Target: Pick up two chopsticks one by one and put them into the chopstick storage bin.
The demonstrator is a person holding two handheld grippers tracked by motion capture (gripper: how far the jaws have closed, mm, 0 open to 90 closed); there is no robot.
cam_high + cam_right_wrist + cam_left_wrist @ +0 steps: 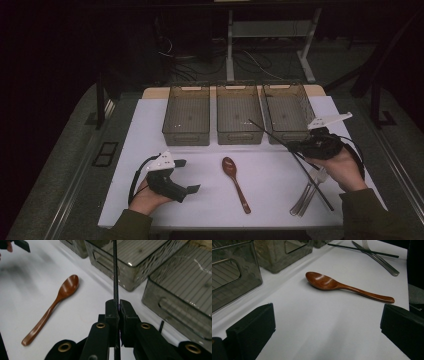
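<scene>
Left gripper near table's front-left corner, jaws spread wide, nothing between them. Wooden spoon flat at front-centre, bowl toward bins, well apart from both grippers. Three clear bins in row along back edge. Right gripper at right side — clenched on black chopstick, tip slanting over right bin. Forks by front-right corner.
</scene>
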